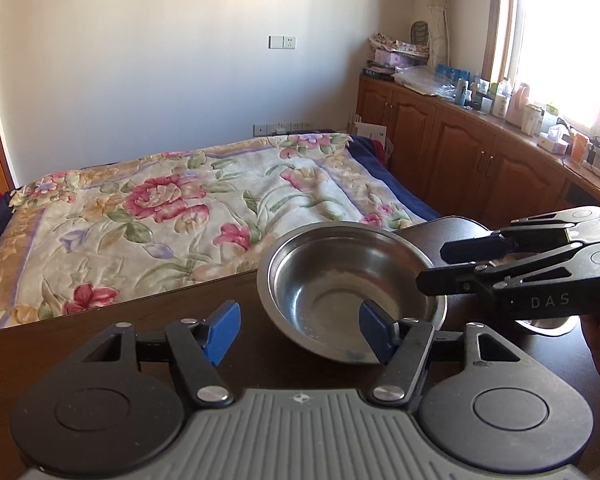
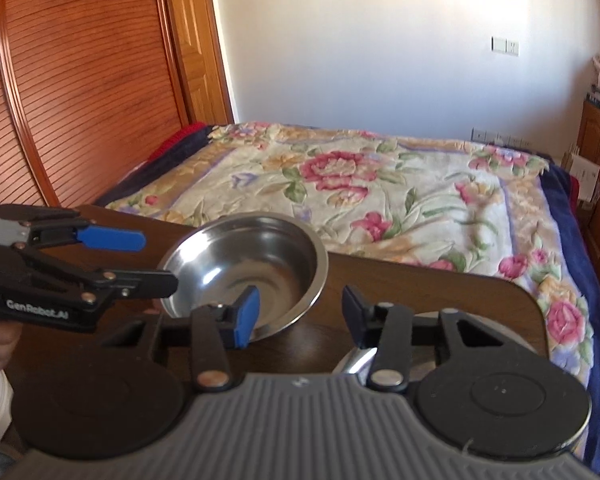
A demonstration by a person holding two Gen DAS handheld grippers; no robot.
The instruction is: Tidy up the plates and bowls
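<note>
A steel bowl [image 1: 340, 280] stands on the dark wooden table [image 1: 100, 344]; it also shows in the right wrist view [image 2: 252, 264]. My left gripper [image 1: 300, 332] is open, its right pad inside the bowl near the rim, its left pad outside. My right gripper [image 2: 296, 316] is open, its left pad inside the bowl's near rim. Each gripper shows from the side in the other view: the right one [image 1: 432, 268] at the bowl's right edge, the left one [image 2: 156, 260] at its left edge. A second steel dish [image 2: 356, 360] lies partly hidden under my right gripper.
A bed with a floral blanket [image 1: 160, 208] lies just beyond the table's far edge. Wooden cabinets [image 1: 460, 140] with bottles and boxes run along the right under the window. A wooden wardrobe [image 2: 80, 80] stands at the left.
</note>
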